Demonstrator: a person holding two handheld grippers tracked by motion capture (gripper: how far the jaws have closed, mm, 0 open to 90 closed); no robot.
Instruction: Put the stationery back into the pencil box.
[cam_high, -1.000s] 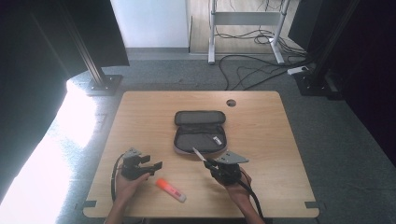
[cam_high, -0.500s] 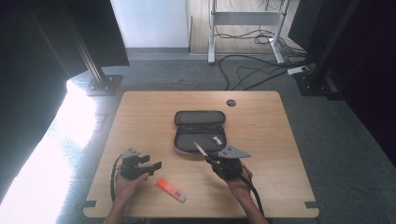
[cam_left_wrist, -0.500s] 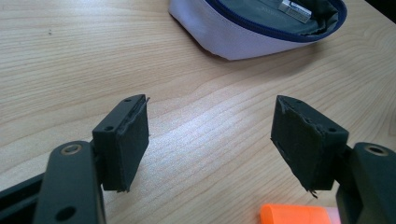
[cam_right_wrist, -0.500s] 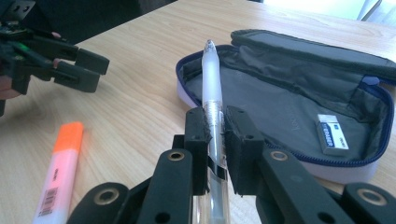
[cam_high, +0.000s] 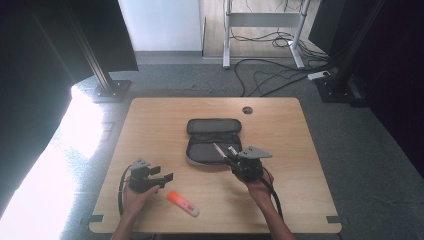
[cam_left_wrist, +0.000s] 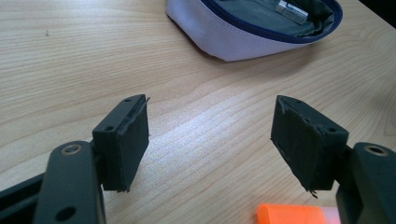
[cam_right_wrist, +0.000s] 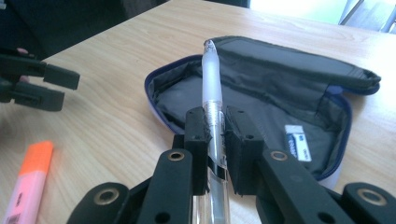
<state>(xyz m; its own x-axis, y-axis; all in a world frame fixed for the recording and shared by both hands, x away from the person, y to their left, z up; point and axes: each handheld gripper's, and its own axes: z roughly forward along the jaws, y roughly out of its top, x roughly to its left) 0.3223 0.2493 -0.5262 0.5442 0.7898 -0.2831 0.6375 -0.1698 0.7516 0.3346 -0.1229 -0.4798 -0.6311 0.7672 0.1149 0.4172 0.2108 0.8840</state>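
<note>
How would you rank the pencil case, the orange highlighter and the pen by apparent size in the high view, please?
1. Pencil case, clearly largest.
2. Orange highlighter.
3. Pen, but the right gripper hides part of it, so the last two are uncertain.

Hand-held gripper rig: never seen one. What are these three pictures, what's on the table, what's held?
No robot here: a person holds a two-jaw hand-held gripper in each hand. The high view looks down on the wooden table from above the person's side. The other two pictures come from cameras riding on the grippers, looking along their black jaws.

On the table lie an open pencil case with an eraser inside, and an orange highlighter near the front edge.

The left hand-held gripper is open, empty, with the highlighter just at its right. The right hand-held gripper is shut on a clear pen, whose tip points over the case.
</note>
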